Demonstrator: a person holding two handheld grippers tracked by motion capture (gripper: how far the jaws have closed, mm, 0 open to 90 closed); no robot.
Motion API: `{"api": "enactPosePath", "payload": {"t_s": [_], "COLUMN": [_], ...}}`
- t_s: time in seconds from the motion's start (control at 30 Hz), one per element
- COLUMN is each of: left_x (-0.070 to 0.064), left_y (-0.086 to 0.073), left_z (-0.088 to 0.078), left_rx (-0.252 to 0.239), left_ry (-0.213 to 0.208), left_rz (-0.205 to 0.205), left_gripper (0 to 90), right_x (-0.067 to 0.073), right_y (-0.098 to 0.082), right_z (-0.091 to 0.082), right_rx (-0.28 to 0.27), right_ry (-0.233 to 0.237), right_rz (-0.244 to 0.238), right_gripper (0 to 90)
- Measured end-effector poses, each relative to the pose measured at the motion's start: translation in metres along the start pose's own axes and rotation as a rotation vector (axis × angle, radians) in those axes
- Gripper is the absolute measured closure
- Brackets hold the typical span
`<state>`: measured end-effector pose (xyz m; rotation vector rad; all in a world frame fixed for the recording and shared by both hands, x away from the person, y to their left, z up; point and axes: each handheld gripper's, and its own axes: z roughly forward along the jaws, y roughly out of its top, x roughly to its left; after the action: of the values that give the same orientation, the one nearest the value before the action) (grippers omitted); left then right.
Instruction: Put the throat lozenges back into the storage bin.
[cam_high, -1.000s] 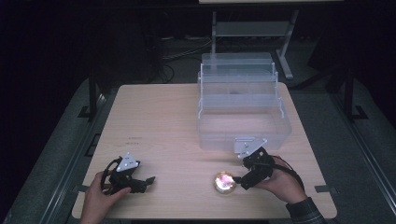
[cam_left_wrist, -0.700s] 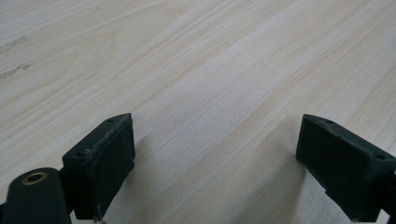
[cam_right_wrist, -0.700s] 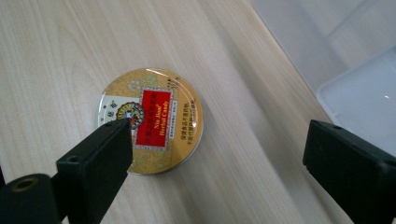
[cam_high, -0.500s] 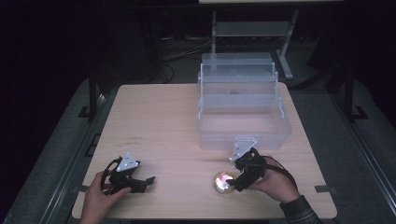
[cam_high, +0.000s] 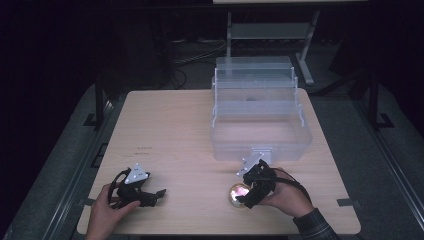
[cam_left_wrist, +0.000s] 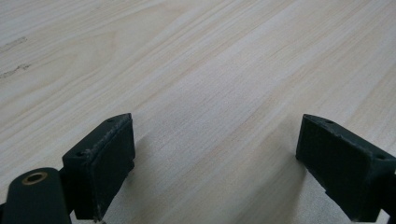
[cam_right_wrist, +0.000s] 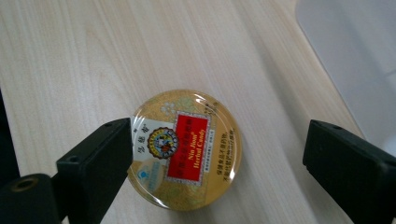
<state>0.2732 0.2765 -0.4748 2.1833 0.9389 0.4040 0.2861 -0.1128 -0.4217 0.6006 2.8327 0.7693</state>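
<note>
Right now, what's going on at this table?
A person holds a two-jaw tool in each hand. The right tool is open around a round gold candy tin with a red label lying on the pale wooden table, not gripping it. The left tool rests open. A clear plastic tiered box stands open behind.

**Layout: tin near edge, box behind**

I see the round tin (cam_high: 239, 194) flat on the table (cam_high: 180, 130), near its front edge, right of centre. The clear box (cam_high: 260, 120) stands behind the tin, toward the far right. My right gripper (cam_high: 252, 189) sits at the tin's right side, jaws either side of it. My left gripper (cam_high: 150, 196) rests well apart, at front left.
</note>
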Motion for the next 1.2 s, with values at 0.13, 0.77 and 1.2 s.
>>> {"api": "enactPosePath", "payload": {"t_s": [0.13,0.77,1.2], "left_x": [0.0,0.0,0.0], "left_y": [0.0,0.0,0.0], "left_z": [0.0,0.0,0.0], "left_rx": [0.0,0.0,0.0], "left_ry": [0.0,0.0,0.0], "left_rz": [0.001,0.0,0.0], "left_gripper": [10.8,10.8,10.8], "right_x": [0.003,0.009,0.009], "right_y": [0.002,0.002,-0.001], "right_z": [0.004,0.019,0.028], "right_rx": [0.011,0.067,0.096], "right_ry": [0.007,0.045,0.061], "right_rz": [-0.016,-0.022,-0.023], "right_gripper": [8.1,8.3,8.3]}}
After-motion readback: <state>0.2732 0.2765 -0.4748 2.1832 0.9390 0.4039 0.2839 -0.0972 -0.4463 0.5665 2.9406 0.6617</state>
